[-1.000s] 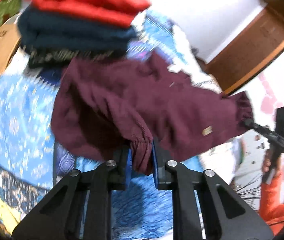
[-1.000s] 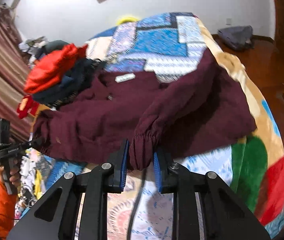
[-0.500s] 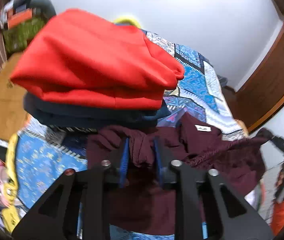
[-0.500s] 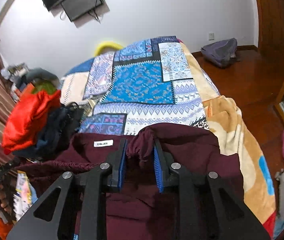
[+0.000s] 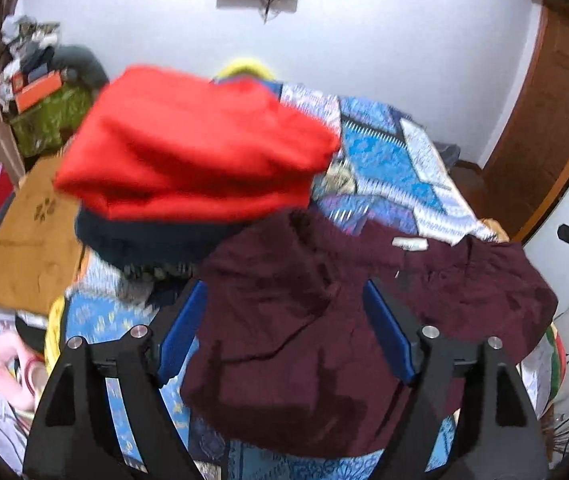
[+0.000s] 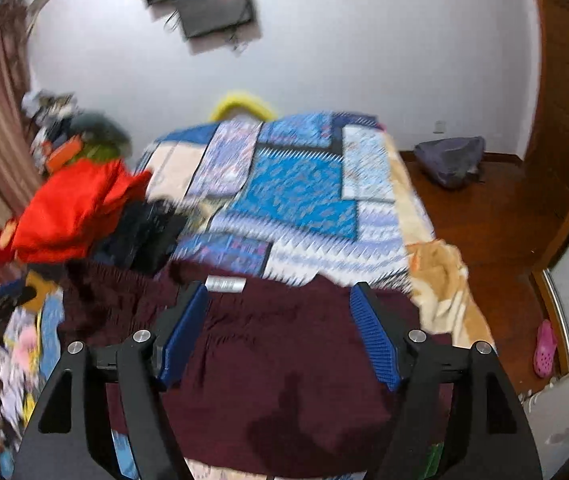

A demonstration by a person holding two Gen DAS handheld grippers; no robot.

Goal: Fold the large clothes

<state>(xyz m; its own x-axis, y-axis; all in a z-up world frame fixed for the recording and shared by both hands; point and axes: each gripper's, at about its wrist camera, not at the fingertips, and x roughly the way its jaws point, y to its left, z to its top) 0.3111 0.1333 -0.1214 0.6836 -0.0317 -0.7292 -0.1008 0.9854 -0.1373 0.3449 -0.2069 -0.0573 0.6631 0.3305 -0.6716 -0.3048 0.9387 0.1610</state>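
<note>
Cloth has left both tools: our left tool (image 5: 284,328) and right tool (image 6: 278,328) are opening, nothing pinched. Maroon garment (image 5: 304,340) lies lower centre on the bed (image 6: 296,184), fold laid.

We see even, dim-ish indoor light, motion blur esp. in right wrist view, fisheye bending w/ dark corners.

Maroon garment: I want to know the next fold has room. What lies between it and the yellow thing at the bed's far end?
Only the patchwork bedspread, bare; the right wrist view shows it.
</note>
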